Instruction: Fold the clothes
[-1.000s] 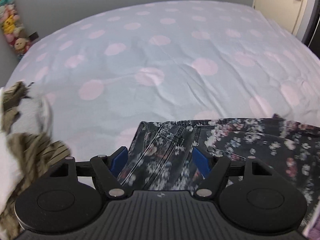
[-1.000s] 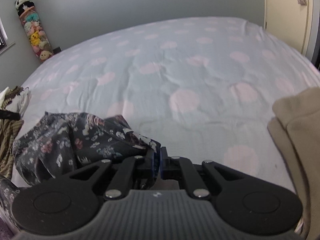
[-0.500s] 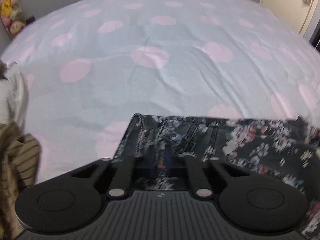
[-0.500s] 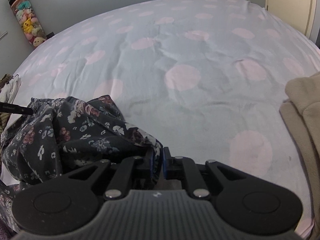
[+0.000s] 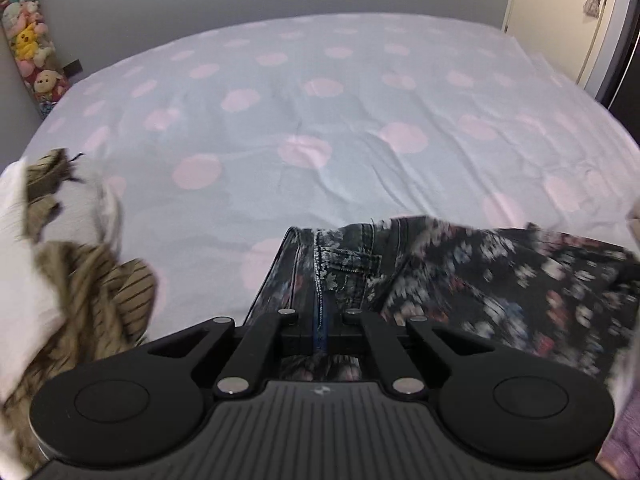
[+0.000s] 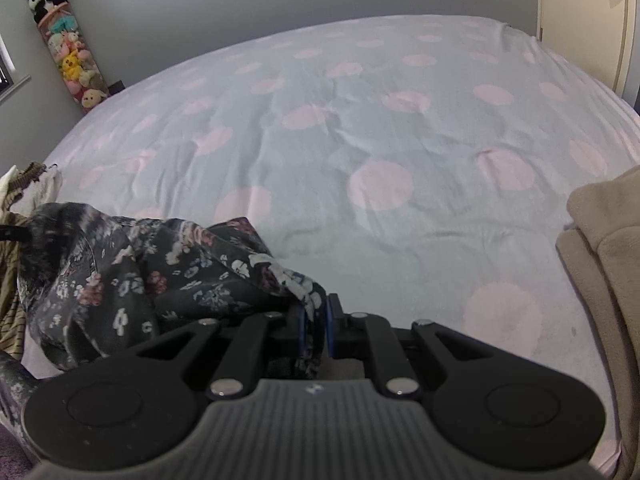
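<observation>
Dark floral trousers (image 5: pixel 460 276) hang bunched over the near edge of the bed, stretched between both grippers. My left gripper (image 5: pixel 320 324) is shut on their waistband beside a belt loop and a stitched seam. In the right wrist view the same floral trousers (image 6: pixel 160 276) pile up at the lower left, and my right gripper (image 6: pixel 315 320) is shut on a fold of that cloth, which fills the narrow gap between its blue pads.
The bed (image 5: pixel 320 128) has a pale blue sheet with pink dots. A heap of striped olive and white clothes (image 5: pixel 68 280) lies at the left. Beige folded garments (image 6: pixel 604 264) lie at the right. A column of plush toys (image 6: pixel 68 56) stands in the far left corner.
My left gripper has closed from wide open onto the trousers' waistband and has lifted it. My right gripper keeps its hold on the floral cloth, and the cloth bunches higher.
</observation>
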The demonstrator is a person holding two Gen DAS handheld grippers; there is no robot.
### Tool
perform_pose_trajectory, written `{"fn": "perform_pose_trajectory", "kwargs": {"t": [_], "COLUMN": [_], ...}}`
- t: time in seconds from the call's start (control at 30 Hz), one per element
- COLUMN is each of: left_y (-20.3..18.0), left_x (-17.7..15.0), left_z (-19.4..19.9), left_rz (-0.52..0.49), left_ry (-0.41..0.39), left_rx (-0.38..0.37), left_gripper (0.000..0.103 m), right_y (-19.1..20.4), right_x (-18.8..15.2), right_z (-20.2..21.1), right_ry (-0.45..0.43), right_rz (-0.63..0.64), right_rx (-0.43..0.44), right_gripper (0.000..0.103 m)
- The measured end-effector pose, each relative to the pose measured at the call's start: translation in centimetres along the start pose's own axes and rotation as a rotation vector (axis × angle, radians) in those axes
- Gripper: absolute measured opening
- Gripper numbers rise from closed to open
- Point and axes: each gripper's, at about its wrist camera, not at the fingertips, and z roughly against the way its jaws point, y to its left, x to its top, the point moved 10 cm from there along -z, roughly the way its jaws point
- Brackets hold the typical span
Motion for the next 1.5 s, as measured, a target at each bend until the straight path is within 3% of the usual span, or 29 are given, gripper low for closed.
{"fn": "perform_pose_trajectory", "kwargs": {"t": [0.13, 0.27, 0.43, 0.57, 0.67, 0.8, 0.93, 1.03, 1.17, 1.4, 1.5], "left_y": [1.5, 3.8, 4.6, 4.6, 5.2, 6.2, 7.1, 7.9, 8.0, 7.4, 6.5], "left_x": [-3.3, -8.7, -15.0, -17.6, -17.6, -16.3, -15.0, -14.3, -13.2, -9.4, -7.5], "left_z": [5.5, 9.1, 11.0, 11.3, 12.7, 14.7, 15.6, 15.4, 14.8, 13.5, 11.8], "left_rz": [0.025, 0.077, 0.142, 0.217, 0.253, 0.284, 0.298, 0.34, 0.355, 0.234, 0.2], "left_ry": [-0.005, 0.06, 0.148, 0.164, 0.129, 0.078, 0.007, -0.002, -0.017, -0.134, -0.127], "left_rx": [0.016, 0.06, 0.058, 0.026, 0.015, 0.026, 0.062, 0.069, 0.051, 0.075, 0.024], "left_gripper": [0.0, 0.0, 0.001, 0.001, 0.003, 0.022, 0.022, 0.023, 0.031, 0.032, 0.036], "right_y": [0.5, 0.9, 1.7, 2.8, 4.0, 5.5, 6.6, 6.8, 6.6, 5.8, 5.5], "right_x": [-0.1, -0.2, -0.2, -0.7, -1.1, -1.8, -2.4, -2.6, -2.8, -2.8, -2.6], "right_z": [1.0, 2.2, 3.9, 4.6, 5.0, 5.4, 5.8, 5.9, 6.0, 5.4, 5.1], "right_ry": [-0.007, -0.028, -0.054, -0.046, -0.047, -0.039, -0.034, -0.028, -0.022, -0.006, -0.002], "right_rz": [0.006, 0.015, 0.032, 0.045, 0.068, 0.089, 0.104, 0.11, 0.113, 0.106, 0.097], "right_rx": [0.012, 0.028, 0.054, 0.085, 0.112, 0.141, 0.16, 0.159, 0.145, 0.118, 0.104], "right_gripper": [0.016, 0.016, 0.016, 0.016, 0.016, 0.016, 0.016, 0.018, 0.021, 0.024, 0.039]}}
